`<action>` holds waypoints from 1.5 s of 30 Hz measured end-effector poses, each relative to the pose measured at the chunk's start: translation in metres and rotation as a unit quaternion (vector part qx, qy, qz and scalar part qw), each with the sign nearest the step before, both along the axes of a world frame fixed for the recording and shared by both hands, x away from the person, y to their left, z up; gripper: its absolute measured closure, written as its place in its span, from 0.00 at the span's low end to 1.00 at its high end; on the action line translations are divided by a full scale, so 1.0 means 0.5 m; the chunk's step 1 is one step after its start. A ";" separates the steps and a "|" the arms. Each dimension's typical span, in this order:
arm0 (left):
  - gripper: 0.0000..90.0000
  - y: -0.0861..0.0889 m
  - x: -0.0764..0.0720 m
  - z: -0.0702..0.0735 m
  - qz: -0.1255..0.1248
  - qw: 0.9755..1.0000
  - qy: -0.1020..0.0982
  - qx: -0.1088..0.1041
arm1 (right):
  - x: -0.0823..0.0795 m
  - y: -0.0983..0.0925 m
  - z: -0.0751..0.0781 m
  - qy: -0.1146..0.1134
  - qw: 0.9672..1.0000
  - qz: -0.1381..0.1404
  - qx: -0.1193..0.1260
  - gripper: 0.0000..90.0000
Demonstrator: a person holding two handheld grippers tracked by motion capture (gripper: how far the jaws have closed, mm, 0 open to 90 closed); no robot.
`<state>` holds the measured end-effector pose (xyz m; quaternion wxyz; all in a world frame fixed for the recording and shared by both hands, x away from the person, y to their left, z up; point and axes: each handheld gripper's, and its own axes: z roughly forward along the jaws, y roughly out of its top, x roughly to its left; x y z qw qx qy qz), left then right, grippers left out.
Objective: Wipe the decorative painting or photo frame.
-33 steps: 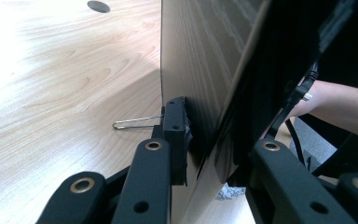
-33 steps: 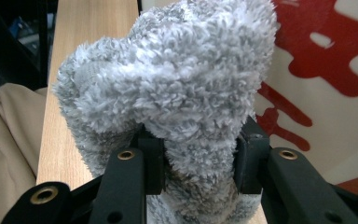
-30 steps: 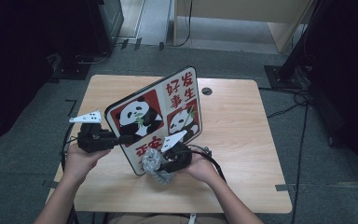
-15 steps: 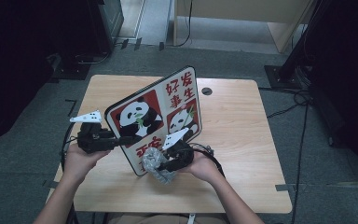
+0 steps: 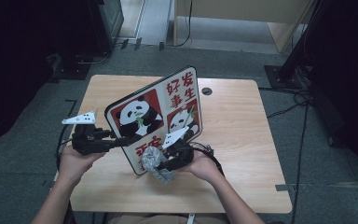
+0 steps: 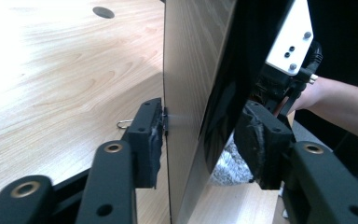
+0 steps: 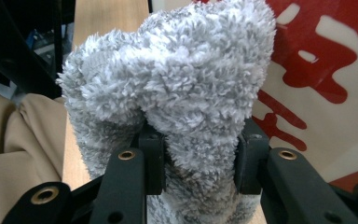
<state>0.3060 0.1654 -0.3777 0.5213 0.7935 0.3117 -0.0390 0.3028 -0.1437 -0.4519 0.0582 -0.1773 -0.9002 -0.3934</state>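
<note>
A panda picture board (image 5: 156,116) stands tilted on its lower edge on the wooden table (image 5: 242,140). My left gripper (image 5: 119,140) is at the board's left edge. In the left gripper view its jaws have just been opening and straddle the board (image 6: 186,70). The left pad (image 6: 151,135) is against the wooden back, and the right pad (image 6: 261,142) stands off the glossy front. My right gripper (image 5: 164,162) is shut on a grey fluffy cloth (image 5: 154,167) at the board's lower front. The right gripper view shows the cloth (image 7: 177,79) bulging over the jaws, the board (image 7: 307,70) behind it.
A round cable hole (image 5: 207,91) sits in the table's far middle. A small metal ring (image 6: 126,123) hangs on the board's back. Cables (image 5: 303,121) trail on the floor at the right. Dark equipment (image 5: 107,23) stands beyond the far left corner.
The left gripper's jaws have spread apart around the board's edge. Board, cloth and both hands stay where they were.
</note>
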 end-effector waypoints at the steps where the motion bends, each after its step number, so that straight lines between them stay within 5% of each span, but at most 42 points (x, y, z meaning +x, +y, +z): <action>1: 0.63 0.004 -0.002 0.001 -0.001 1.000 -0.001 -0.001 | 0.001 -0.001 0.003 -0.002 1.000 0.001 0.004 0.71; 11: 0.73 0.038 -0.020 0.008 0.005 1.000 -0.001 0.000 | 0.009 -0.008 0.070 -0.011 1.000 -0.006 0.027 0.71; 26: 0.92 0.066 -0.025 0.010 0.021 1.000 0.000 0.000 | 0.052 0.001 0.223 -0.028 0.996 -0.013 0.078 0.71; 45: 0.98 0.052 0.023 0.012 0.010 1.000 -0.008 -0.009 | 0.066 0.087 0.399 -0.081 0.994 0.022 0.066 0.71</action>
